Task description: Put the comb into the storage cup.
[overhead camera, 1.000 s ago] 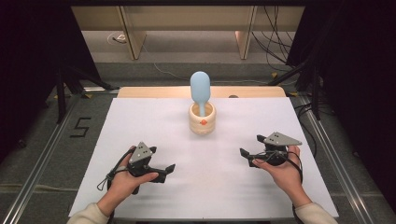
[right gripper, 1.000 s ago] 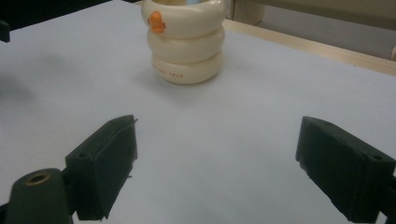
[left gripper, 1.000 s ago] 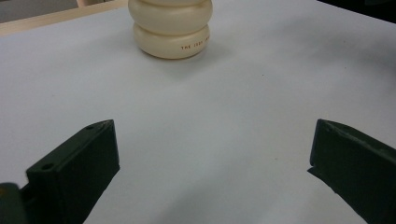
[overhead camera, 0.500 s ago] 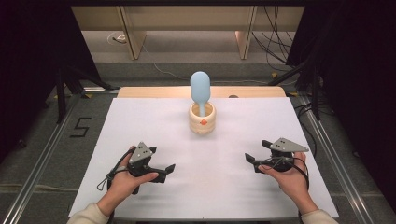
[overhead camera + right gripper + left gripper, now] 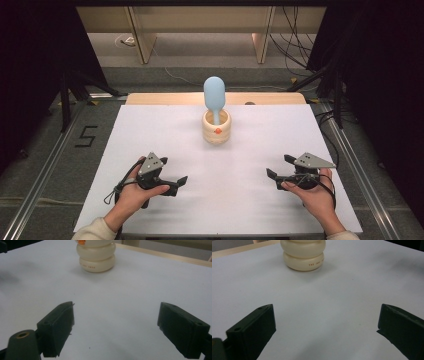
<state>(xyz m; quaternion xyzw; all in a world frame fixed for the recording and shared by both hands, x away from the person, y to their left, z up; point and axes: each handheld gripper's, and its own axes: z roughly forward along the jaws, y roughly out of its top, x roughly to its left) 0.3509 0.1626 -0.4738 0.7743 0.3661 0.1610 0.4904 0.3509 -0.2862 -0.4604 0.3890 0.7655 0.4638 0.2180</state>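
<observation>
A cream ribbed holder point(image 5: 216, 128) with a small orange mark stands upright on the white table sheet point(image 5: 165, 135), behind the centre. A pale blue utensil point(image 5: 214, 95) stands in it, wide end up. The left gripper point(image 5: 180, 183) rests low at the front left, jaws wide apart with nothing between them. In the left gripper view the holder point(image 5: 303, 254) sits well ahead of that gripper point(image 5: 325, 325). The right gripper point(image 5: 278, 166) is at the front right, open and empty. The holder point(image 5: 96, 255) lies far ahead of it point(image 5: 116, 327) in the right gripper view.
The sheet lies on a wooden tabletop whose far edge point(image 5: 270, 98) shows behind the holder. Dark cables point(image 5: 300, 55) and stand legs crowd the floor at both sides. A "5" mark point(image 5: 86, 136) is on the floor at left.
The right hand and its gripper have slid toward the front edge and a little to the right. The left gripper, holder and utensil have kept still.
</observation>
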